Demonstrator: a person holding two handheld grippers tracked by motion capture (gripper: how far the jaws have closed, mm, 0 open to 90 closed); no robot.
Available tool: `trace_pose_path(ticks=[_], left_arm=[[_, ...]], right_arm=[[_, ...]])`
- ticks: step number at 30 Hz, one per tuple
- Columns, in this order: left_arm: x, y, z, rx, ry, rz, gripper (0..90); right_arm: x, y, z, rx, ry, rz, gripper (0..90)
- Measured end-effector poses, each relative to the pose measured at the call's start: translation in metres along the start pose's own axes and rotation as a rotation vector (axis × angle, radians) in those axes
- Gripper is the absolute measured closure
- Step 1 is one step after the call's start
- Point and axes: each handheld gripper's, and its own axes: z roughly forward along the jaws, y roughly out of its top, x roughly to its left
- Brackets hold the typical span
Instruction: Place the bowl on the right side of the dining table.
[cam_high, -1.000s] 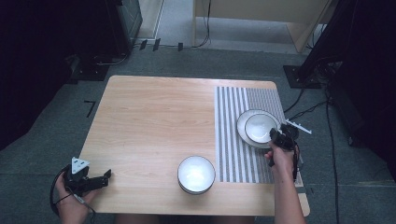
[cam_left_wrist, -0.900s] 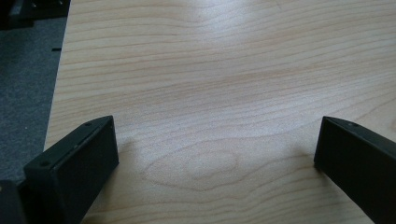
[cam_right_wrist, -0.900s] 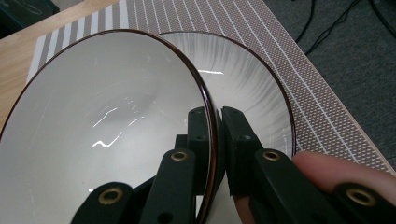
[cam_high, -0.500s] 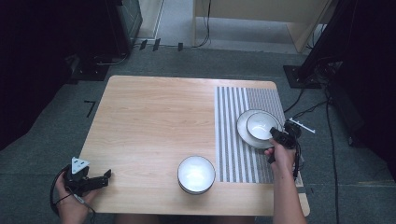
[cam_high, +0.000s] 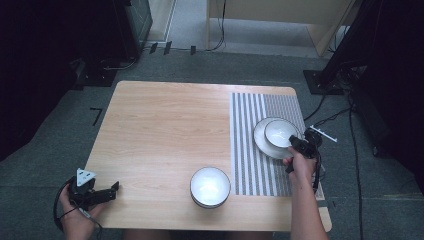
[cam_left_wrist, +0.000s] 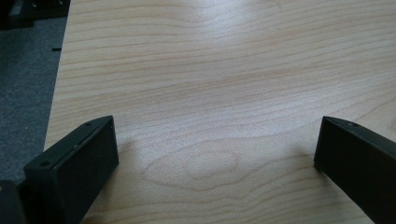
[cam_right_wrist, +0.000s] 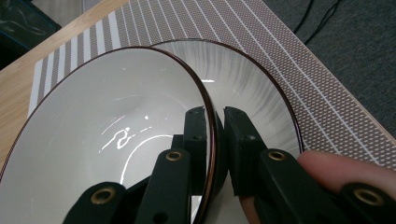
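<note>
A small white bowl with a dark rim sits in a wider white plate on the striped placemat at the table's right. My right gripper is shut on the bowl's near rim. In the right gripper view, one jaw is inside the bowl and the other outside it, over the plate, with the gripper pinching the rim. My left gripper rests open at the table's front left corner. In its own view the left gripper holds nothing over bare wood.
A second white bowl stands near the front edge at the middle of the wooden table. The placemat's right edge runs close to the table edge, with grey floor and cables beyond.
My right gripper and the small bowl have shifted slightly to the right on the plate. The left gripper has stayed put.
</note>
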Motion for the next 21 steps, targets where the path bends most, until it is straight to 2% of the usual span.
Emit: trace_pose_path(ticks=[1,6,8,12,14,15,17,21], left_arm=[[0.0,0.0,0.0,0.0,0.0,0.0,0.0],[0.0,0.0,0.0,0.0,0.0,0.0,0.0],[0.0,0.0,0.0,-0.001,0.0,-0.001,0.0],[0.0,0.0,0.0,0.0,0.0,0.0,0.0],[0.0,0.0,0.0,0.0,0.0,0.0,0.0],[0.0,0.0,0.0,0.0,0.0,0.0,0.0],[0.0,0.0,0.0,0.0,0.0,0.0,0.0],[0.0,0.0,0.0,0.0,0.0,0.0,0.0]], right_arm=[[-0.001,0.0,0.0,0.001,0.004,0.002,79.5],[-0.004,0.002,-0.003,-0.034,0.084,0.011,60.2],[-0.004,0.001,-0.005,-0.058,0.11,-0.015,54.1],[-0.002,-0.001,-0.008,-0.06,0.13,-0.105,38.6],[-0.002,-0.002,-0.01,-0.071,0.131,-0.129,34.8],[-0.002,-0.002,-0.012,-0.085,0.125,-0.148,27.6],[-0.002,-0.003,-0.014,-0.08,0.112,-0.179,23.2],[-0.002,-0.002,-0.017,-0.063,0.142,-0.197,13.9]])
